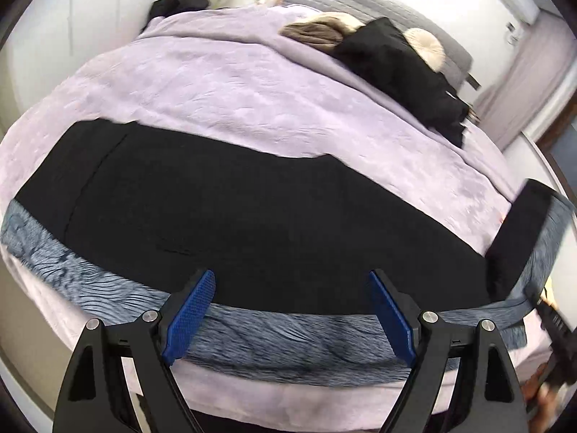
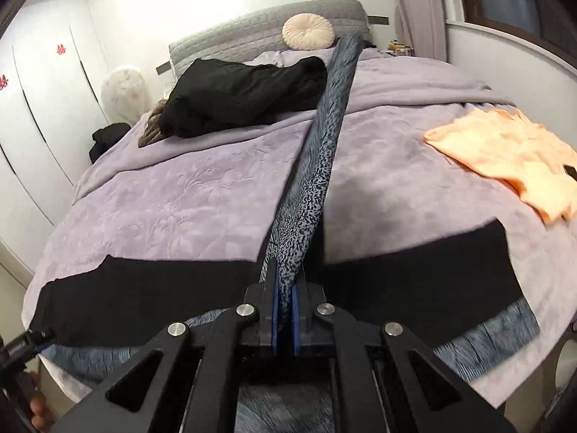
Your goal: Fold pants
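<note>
The pants (image 1: 252, 209) lie flat along the near edge of the bed, black on top with a blue-grey patterned band (image 1: 274, 339) toward me. My left gripper (image 1: 291, 278) hovers open over that near edge, and nothing sits between its blue pads (image 1: 191, 310). My right gripper (image 2: 286, 270) is shut on the patterned fabric (image 2: 321, 166), which rises from its jaws as a long narrow strip. In the left wrist view the right end of the pants (image 1: 523, 223) is lifted and turned up, and the right gripper (image 1: 555, 324) shows blurred at the frame's edge.
A lilac bedspread (image 2: 180, 195) covers the bed. A heap of black clothing (image 2: 245, 93), a brown furry item (image 2: 151, 130) and a round cream cushion (image 2: 308, 32) lie near the grey headboard (image 2: 234, 36). An orange garment (image 2: 505, 155) is spread at the right. White wardrobe doors (image 2: 39, 108) stand to the left.
</note>
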{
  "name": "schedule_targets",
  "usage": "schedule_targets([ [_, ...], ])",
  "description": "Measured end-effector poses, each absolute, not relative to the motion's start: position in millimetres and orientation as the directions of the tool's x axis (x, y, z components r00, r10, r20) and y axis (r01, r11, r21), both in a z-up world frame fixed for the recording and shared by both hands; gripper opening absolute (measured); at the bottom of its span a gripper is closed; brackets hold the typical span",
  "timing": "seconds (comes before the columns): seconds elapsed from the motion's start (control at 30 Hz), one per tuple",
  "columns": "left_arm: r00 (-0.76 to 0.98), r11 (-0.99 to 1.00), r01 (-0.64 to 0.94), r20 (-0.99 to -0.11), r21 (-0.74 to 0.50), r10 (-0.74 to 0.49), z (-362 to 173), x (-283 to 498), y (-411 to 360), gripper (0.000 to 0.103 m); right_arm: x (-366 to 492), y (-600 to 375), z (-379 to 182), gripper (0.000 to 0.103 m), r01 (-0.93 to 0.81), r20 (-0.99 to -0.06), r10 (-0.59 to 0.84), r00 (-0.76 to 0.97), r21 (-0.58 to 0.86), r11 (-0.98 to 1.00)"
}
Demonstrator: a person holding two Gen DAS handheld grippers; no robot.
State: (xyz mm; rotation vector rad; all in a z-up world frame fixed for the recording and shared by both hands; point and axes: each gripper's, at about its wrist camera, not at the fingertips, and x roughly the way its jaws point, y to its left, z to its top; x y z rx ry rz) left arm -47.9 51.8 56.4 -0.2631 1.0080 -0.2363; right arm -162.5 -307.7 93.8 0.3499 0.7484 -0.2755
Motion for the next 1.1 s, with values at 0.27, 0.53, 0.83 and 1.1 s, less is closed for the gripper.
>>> schedule_targets([
  [0.27,0.399,0.951,0.138,-0.863,-0.278,-0.31,28,-35,-11,0.086,-185,-346,24,0.038,0.34,-0.742,0.035,0.669,0.348,0.874],
  [0.53,0.422,0.972,0.173,-0.879,-0.162,-0.221,22,-43,-32,0.1,-200,-418,7,0.05,0.359,-0.584,0.048,0.81,0.56,0.747],
  [0.83,0.447,0.96,0.146,-0.849,-0.241,-0.281,50,-49,-30,0.1,-203,-424,87,0.008,0.257,-0.516,0.054,0.855,0.513,0.819],
  [1.1,0.338,0.968,0.19,-0.915,-0.164,-0.221,21,-46,-50,0.101,-199,-396,85,0.013,0.361,-0.667,-0.124,0.735,0.23,0.904],
])
